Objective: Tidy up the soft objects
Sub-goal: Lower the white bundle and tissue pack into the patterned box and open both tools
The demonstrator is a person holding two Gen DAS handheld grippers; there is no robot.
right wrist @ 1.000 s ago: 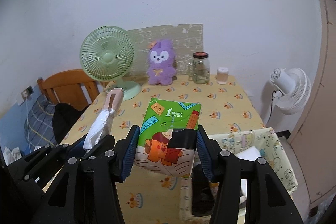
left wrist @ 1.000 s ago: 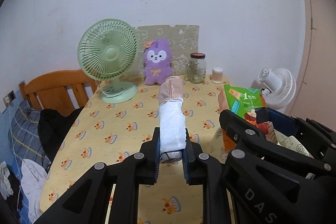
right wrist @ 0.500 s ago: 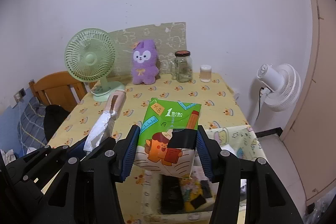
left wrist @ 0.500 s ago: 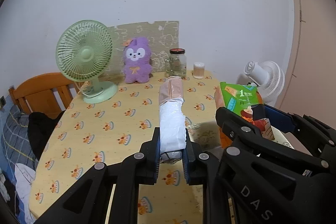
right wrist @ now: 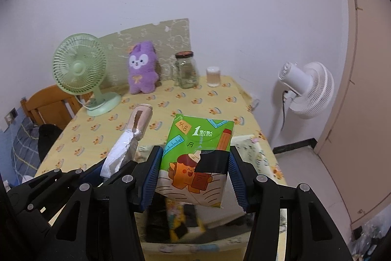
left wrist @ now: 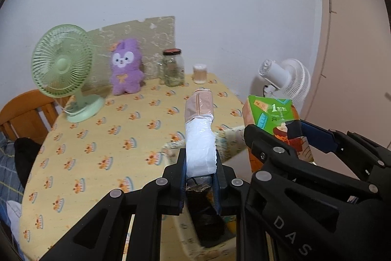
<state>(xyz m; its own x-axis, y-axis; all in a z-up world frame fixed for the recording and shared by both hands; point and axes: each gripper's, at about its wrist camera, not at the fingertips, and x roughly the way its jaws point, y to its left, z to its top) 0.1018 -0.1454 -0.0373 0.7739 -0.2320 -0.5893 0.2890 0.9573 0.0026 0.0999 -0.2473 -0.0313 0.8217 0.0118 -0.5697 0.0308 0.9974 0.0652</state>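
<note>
Left gripper (left wrist: 200,177) clamps wrapped roll (left wrist: 200,138); right gripper (right wrist: 195,175) clamps tissue pack (right wrist: 199,151). Risk: side-by-side grippers collide over fabric bin (right wrist: 256,153) at table (left wrist: 97,138) edge.

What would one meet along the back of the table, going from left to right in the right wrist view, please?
Green desk fan → purple plush toy → glass jar → small cup, and beyond the table's edge, the white fan.

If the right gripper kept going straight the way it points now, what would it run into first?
Probably the open fabric storage bin beside the table: the right gripper, shut on the green tissue pack, angles down over it. Depth is uncertain; the bin's contents are blurred.
</note>
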